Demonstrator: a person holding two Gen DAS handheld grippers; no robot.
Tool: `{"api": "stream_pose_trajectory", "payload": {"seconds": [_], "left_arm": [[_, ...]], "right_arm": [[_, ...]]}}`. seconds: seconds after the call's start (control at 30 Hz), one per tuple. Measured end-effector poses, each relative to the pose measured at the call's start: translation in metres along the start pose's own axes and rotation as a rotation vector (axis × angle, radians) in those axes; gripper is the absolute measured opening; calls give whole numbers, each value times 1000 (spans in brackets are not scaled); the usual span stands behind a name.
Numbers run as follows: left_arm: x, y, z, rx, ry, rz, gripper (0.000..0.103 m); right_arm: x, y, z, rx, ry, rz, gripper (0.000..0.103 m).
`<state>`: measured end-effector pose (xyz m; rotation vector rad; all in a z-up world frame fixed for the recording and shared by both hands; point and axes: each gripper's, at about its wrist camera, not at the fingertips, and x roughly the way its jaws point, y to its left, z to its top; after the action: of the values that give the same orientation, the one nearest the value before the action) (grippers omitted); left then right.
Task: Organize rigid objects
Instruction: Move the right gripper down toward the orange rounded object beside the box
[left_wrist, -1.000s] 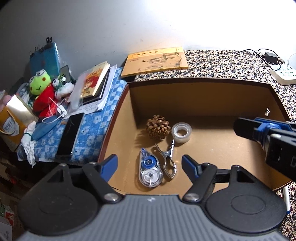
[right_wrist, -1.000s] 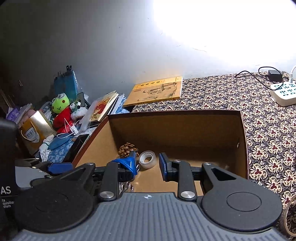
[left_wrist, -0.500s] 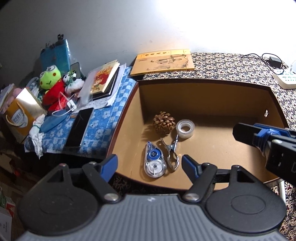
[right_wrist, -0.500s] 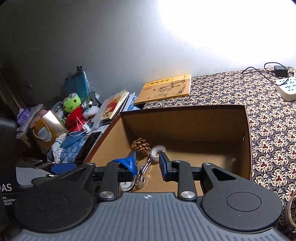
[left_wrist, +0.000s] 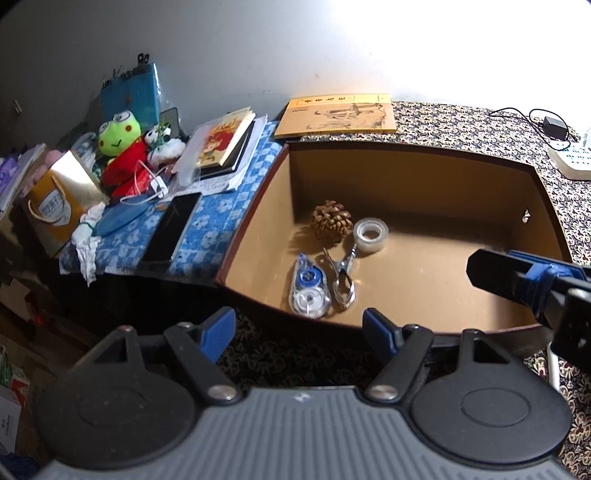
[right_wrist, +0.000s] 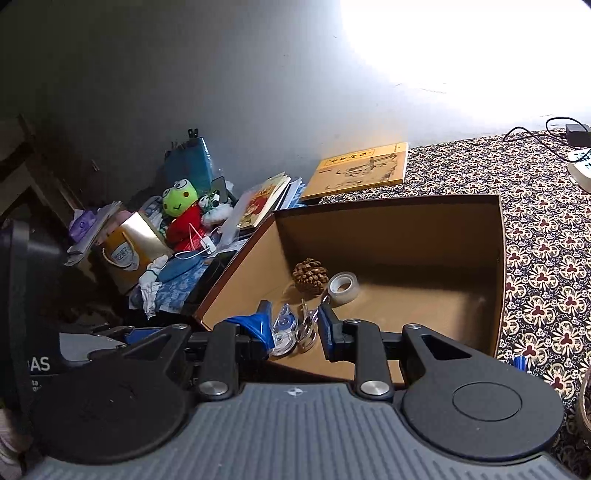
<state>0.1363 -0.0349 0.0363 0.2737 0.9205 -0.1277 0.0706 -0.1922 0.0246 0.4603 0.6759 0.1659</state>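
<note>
Four items in box (left_wrist: 413, 288): pinecone (left_wrist: 331, 221), tape roll (left_wrist: 370, 235), clip (left_wrist: 342, 276), correction tape (left_wrist: 308, 291) | left gripper (left_wrist: 299, 328) wide open, empty | right gripper (right_wrist: 291, 326) partly open, empty | remaining items unclear

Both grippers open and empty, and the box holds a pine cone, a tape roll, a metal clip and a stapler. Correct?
One error: there is no stapler. The left wrist view shows a correction tape dispenser beside the metal clip. Pine cone, tape roll, open left gripper and right gripper stand.

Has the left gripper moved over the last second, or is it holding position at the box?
Yes. The left gripper has pulled back: its fingertips, earlier over the box floor beside the correction tape, now sit outside the near rim.
</note>
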Motion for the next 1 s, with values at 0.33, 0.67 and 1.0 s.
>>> {"api": "stream_pose_trajectory", "payload": {"seconds": [0.33,0.67,1.0], "left_arm": [[-2,-18,-14,4,32,-3,75],[8,-33,-27,33,94,4,75],[27,-42,-41,41,171,-8,75]], "right_arm": [[-16,-11,-10,13,-7,59,9],[-16,-28,-26,68,22,87,9],[-8,-40,-41,102,88,89,9]]}}
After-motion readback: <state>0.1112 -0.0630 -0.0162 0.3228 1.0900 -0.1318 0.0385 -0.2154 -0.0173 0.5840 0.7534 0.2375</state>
